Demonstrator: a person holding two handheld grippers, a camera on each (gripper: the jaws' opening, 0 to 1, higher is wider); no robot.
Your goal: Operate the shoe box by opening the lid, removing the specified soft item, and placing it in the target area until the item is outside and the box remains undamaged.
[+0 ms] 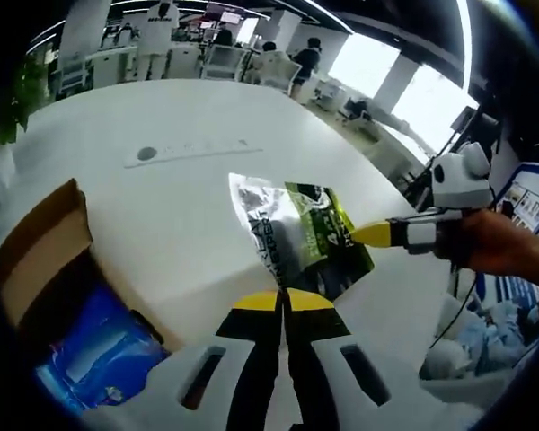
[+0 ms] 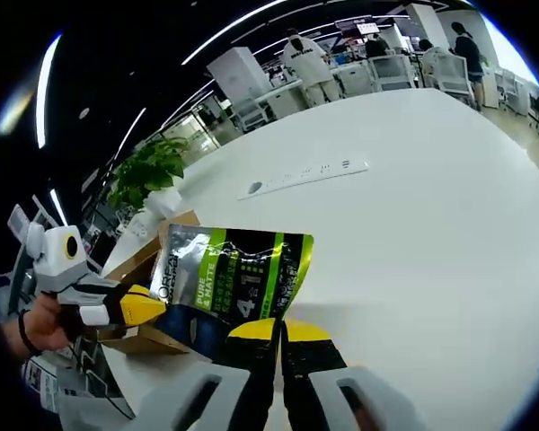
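**Pouch out of box, pinched from both sides**

Pouch [image 1: 298,235] up over white table [image 1: 189,117], clear of box [image 1: 45,260]. Silver/green/black foil, crinkled, label text partly readable in right gripper view [image 2: 229,278].

Left gripper [image 1: 284,298]: yellow-tipped jaws together at pouch's near edge, clamped on it as far as visible. Same gripper seen in right gripper view [image 2: 151,307], coming in from the left w/ hand [image 2: 38,328] behind it, tip touching pouch's left edge.

Right gripper [image 2: 279,330]: jaws closed on pouch's lower edge, tips pressed together w/ foil between. In left gripper view [image 1: 370,235] enters from the right, tip on pouch's right side, hand [image 1: 499,247] gripping its body.

Box open at left in left gripper view, brown cardboard flap up, blue item [image 1: 99,355] inside. In right gripper view box [image 2: 148,269] sits behind and below pouch, partly hidden.

Long white power strip [image 2: 307,176] lies further along table, well apart from pouch. Plant [image 2: 148,171] beyond table edge. Office desks, chairs, people in bkgd.
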